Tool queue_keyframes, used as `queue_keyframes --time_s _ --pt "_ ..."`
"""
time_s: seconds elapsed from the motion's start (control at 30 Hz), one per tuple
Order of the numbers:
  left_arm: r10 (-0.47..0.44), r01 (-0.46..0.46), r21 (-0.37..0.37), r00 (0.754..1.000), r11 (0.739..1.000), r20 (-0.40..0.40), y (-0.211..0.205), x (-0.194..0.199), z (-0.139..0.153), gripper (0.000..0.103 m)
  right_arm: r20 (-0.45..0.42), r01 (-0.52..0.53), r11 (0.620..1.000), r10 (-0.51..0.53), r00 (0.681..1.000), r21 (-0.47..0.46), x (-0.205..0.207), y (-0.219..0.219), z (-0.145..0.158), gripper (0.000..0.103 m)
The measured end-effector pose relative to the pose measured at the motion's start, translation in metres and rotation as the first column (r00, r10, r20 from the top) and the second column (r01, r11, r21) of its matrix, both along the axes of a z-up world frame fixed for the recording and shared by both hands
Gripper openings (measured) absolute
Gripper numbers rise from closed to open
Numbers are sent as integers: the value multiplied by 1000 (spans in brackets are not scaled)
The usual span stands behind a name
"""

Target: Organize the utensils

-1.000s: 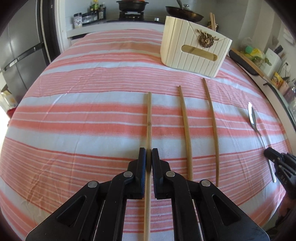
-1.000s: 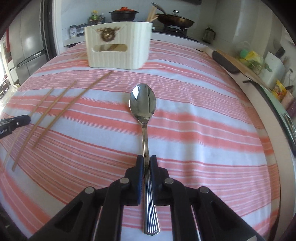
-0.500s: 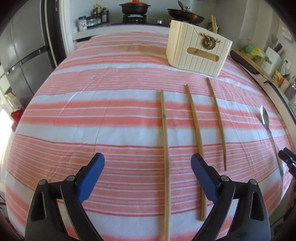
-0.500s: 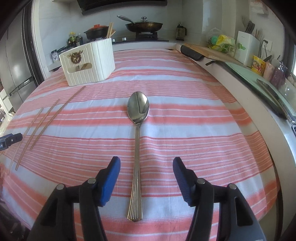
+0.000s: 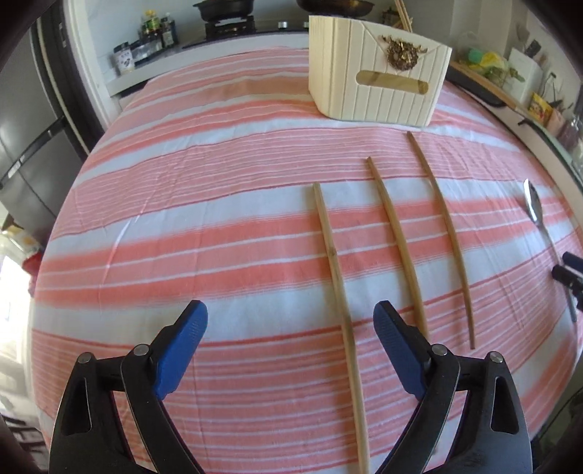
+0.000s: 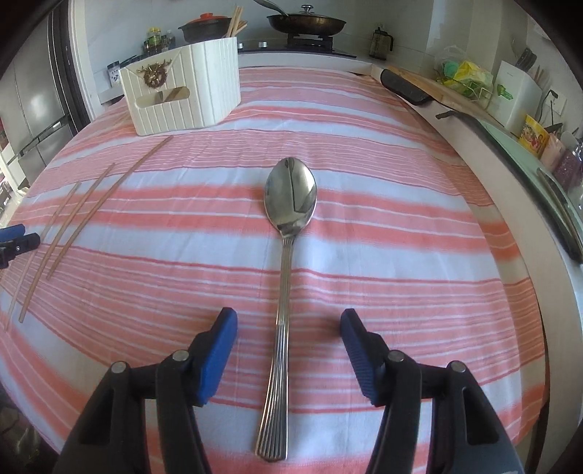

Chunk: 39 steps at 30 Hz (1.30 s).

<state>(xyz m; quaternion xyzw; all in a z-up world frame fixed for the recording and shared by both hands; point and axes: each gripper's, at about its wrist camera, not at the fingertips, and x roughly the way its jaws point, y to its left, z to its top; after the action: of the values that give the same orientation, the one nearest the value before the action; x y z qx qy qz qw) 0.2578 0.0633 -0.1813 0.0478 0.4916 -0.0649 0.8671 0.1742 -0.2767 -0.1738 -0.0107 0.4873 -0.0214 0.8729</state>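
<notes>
A pink-and-white striped cloth point(image 6: 382, 233) covers the table. Behind it runs a counter with a gas stove point(image 6: 309, 42); on it sit a lidded frying pan point(image 6: 306, 22) and a dark pot with a red lid point(image 6: 204, 27). Spice jars point(image 5: 153, 31) stand at the counter's left end. A grey fridge point(image 5: 25, 138) stands at far left. On the right side counter are a white knife block point(image 6: 517, 91) and a yellow-green bag point(image 6: 462, 73)

On the tablecloth point(image 5: 218, 204), 3 chopsticks point(image 5: 395, 240) lie side by side before the holder point(image 5: 375, 87), spoon point(image 6: 288, 277) to their right.
</notes>
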Motion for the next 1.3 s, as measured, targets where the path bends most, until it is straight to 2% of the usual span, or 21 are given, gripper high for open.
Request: queue_keyframes --time_s 0.1,0.17,0.23,0.27,0.4,0.43,0.47,0.5,0.57,0.67,0.87,1.1,1.3 --pt "-6 6 -18 1000 1000 -11 -1 12 -4 89 -3 0 1000 0 1000 11 17 -3 -1 62" --pt "-12 11 -18 1000 1000 -15 -2 20 -3 85 -1 3 1000 -3 1000 10 31 -3 -2 62" --pt "-14 13 -17 1000 1000 -15 -5 27 -2 72 2 11 1000 -11 1000 15 49 -3 -3 63" --pt "-13 13 -20 1000 1000 -19 -7 31 0 69 4 14 1000 -14 1000 13 59 -1 -3 64" --pt "-10 10 -8 1000 1000 1 -13 39 2 44 32 57 998 -57 998 -6 88 2 -6 59" --pt "-14 14 -3 1000 1000 15 -15 39 2 28 40 69 998 -68 997 -14 91 2 -5 48" --pt "-28 28 -11 999 1000 25 -17 38 2 17 45 71 997 -70 997 -26 93 3 -4 41" --pt "-36 37 -12 999 999 34 -19 36 2 7 42 70 997 -68 997 -34 93 4 -3 41" --pt "-32 32 -1 998 999 51 -21 34 3 6 50 63 998 -63 997 -12 89 3 -1 41" --pt "-10 14 -52 997 999 71 -14 27 12 5 110 36 996 -45 993 80 72 -2 14 41" --pt "1 17 -90 980 996 198 -5 1 64 5 261 -51 979 -3 965 199 30 -6 68 41" --pt "37 15 -160 948 987 315 8 -29 120 5 376 -112 967 19 927 227 -5 -1 115 40" --pt "56 17 -200 934 980 353 14 -46 139 5 420 -114 967 8 907 227 -20 4 129 39"
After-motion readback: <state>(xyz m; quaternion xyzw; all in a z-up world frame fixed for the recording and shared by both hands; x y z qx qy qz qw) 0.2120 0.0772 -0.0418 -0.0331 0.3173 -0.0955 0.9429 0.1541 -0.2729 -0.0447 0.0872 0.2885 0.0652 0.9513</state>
